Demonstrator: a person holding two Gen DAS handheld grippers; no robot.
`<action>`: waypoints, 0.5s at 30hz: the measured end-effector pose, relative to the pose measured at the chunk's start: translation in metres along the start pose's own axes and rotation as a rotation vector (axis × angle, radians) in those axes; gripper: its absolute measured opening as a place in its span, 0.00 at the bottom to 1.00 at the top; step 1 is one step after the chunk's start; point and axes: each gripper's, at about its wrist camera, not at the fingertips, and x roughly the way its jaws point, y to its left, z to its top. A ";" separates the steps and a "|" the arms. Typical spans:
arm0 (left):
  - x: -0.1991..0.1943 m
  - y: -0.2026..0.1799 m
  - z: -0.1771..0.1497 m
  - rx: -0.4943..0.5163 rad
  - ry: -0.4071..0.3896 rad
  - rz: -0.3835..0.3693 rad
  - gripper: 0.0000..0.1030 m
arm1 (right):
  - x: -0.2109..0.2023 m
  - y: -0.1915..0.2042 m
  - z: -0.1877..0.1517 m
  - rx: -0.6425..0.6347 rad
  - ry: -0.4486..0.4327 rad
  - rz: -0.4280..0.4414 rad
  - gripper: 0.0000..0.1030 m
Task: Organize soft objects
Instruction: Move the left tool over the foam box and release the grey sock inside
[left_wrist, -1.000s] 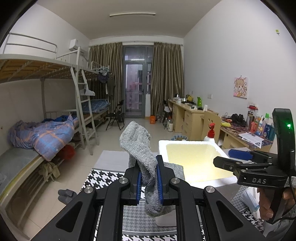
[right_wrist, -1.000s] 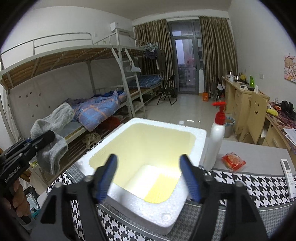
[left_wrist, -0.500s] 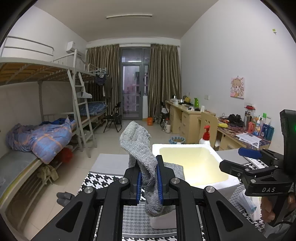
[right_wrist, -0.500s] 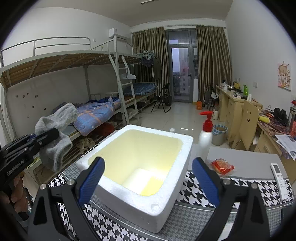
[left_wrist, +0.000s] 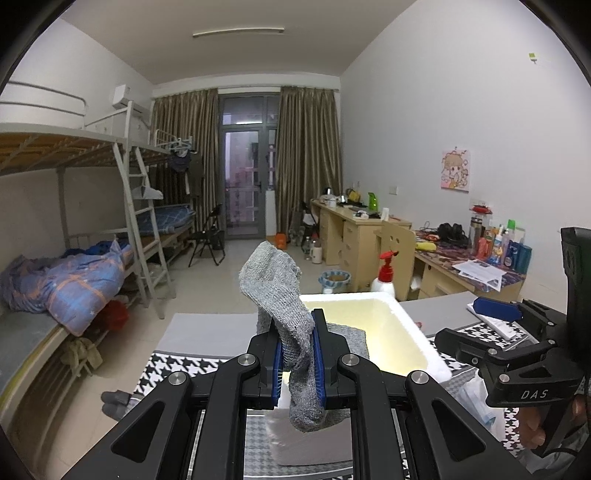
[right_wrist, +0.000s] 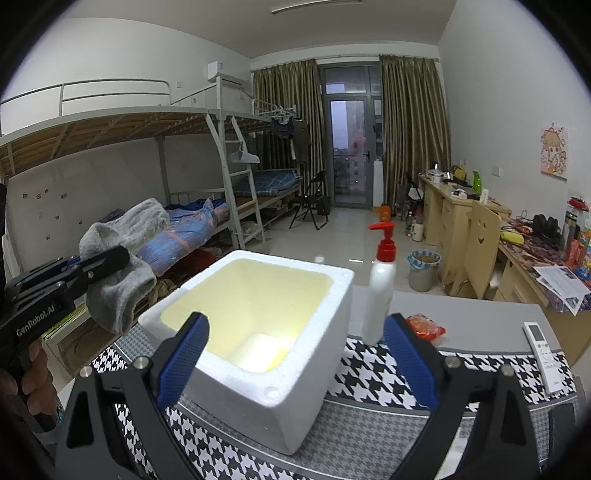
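My left gripper (left_wrist: 298, 354) is shut on a grey sock (left_wrist: 284, 295) that droops over both sides of its jaws. It holds the sock in the air to the left of the white foam box (left_wrist: 424, 343). In the right wrist view the sock (right_wrist: 122, 262) hangs left of the box (right_wrist: 295, 398), above the table edge. My right gripper (right_wrist: 295, 354) is wide open and empty, its blue pads on either side of the box's near corner. The box looks empty inside.
A white pump bottle with a red top (right_wrist: 380, 291) stands right behind the box. A red snack packet (right_wrist: 424, 325) and a white remote (right_wrist: 543, 350) lie on the houndstooth cloth (right_wrist: 369, 435). Bunk beds stand left, desks right.
Both grippers have pulled back and up from the box, which now looks smaller and lower. My right gripper has opened wider. The sock stays clamped in the left gripper.
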 end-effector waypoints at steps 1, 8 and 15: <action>0.001 -0.001 0.001 0.000 0.003 -0.004 0.14 | -0.002 -0.001 -0.001 0.001 -0.004 -0.005 0.95; 0.010 -0.011 0.004 0.018 0.012 -0.030 0.14 | -0.007 -0.014 -0.005 0.026 -0.011 -0.027 0.95; 0.021 -0.018 0.005 0.027 0.034 -0.052 0.14 | -0.013 -0.028 -0.013 0.057 -0.019 -0.048 0.95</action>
